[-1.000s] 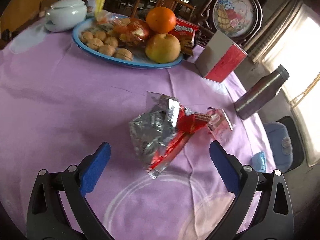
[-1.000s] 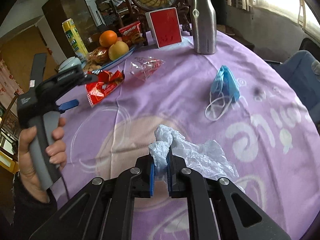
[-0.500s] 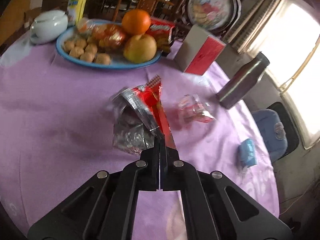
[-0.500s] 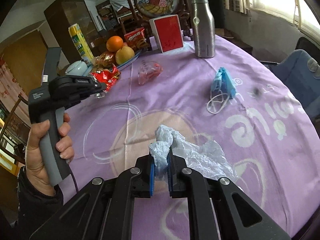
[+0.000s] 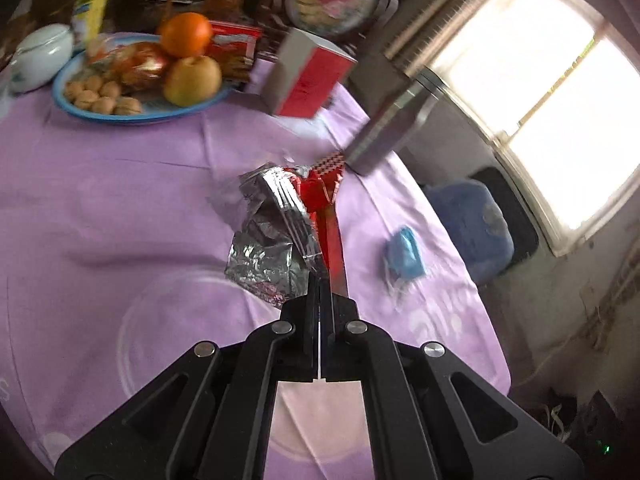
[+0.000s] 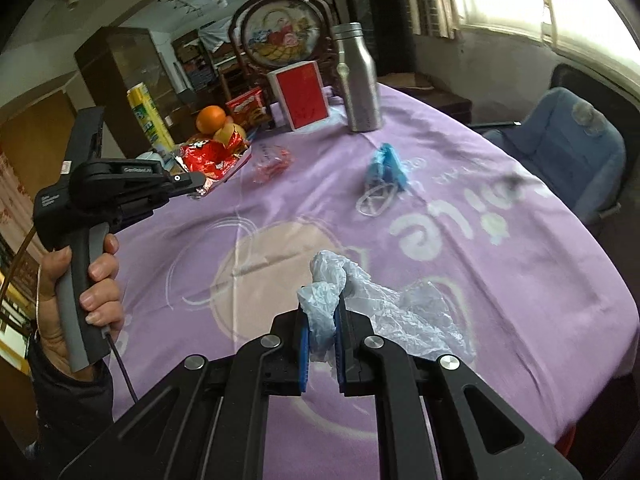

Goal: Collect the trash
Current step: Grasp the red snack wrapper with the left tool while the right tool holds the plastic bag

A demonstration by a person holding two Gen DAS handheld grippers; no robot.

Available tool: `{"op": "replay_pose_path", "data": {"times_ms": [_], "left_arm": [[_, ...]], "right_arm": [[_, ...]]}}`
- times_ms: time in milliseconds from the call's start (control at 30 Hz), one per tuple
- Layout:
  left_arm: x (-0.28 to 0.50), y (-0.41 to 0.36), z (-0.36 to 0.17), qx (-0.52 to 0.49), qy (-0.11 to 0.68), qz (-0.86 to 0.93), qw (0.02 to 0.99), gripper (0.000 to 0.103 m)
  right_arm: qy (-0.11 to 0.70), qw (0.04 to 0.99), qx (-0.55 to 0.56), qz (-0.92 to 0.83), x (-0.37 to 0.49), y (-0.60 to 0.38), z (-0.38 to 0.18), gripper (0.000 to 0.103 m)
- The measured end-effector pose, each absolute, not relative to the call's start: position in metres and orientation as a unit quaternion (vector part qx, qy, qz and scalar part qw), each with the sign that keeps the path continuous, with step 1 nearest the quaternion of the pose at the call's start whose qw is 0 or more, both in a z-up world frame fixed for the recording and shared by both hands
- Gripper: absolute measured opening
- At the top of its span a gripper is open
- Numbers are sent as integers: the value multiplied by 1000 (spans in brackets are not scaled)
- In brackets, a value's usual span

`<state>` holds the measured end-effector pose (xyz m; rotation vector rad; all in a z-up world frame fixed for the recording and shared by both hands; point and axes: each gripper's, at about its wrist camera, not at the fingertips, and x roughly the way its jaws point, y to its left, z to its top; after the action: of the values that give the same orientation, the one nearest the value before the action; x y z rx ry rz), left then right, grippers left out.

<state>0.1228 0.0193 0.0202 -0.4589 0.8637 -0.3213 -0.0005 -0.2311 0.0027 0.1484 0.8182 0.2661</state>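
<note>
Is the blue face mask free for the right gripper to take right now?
Probably not yet: the right gripper is shut on the plastic bag. The mask lies uncovered on the tablecloth, with nothing between.

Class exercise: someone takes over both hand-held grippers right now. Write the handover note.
Left hand-held gripper: shut on the red-and-foil snack wrapper, lifted off the purple tablecloth.
Right hand-held gripper: shut on the crumpled plastic bag.
Left on the table: blue face mask, small clear wrapper.
Done: two pieces picked up. No bin in view; bin these, then fetch the rest.
</note>
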Motion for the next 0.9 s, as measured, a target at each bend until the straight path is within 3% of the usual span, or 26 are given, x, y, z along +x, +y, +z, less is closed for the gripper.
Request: {"op": "replay_pose_path", "data": {"times_ms": [200,533,767,800,867,900], "left_arm": [[102,-31,26,-177,425,-228,858,1],[78,-125,-17,-71,498,-294,812,1],[81,-136,-48,-50,559,-280,779,5],[81,-133,-46,-53,562,-281,776,8],[81,-122,-38,-64,557,-277,780,27],[78,-118,-33,-66,550,-273,787,50]], "right_arm": [[393,908,95,107,-18,-257,-2,12],[399,904,128,88,-43,-291,-19,12],[414,894,141,97,-39,-292,-36,12],[414,894,141,100,-38,-290,-36,13],[412,894,140,104,-35,-289,-35,13],[412,894,140,106,-35,-288,-35,13]]}}
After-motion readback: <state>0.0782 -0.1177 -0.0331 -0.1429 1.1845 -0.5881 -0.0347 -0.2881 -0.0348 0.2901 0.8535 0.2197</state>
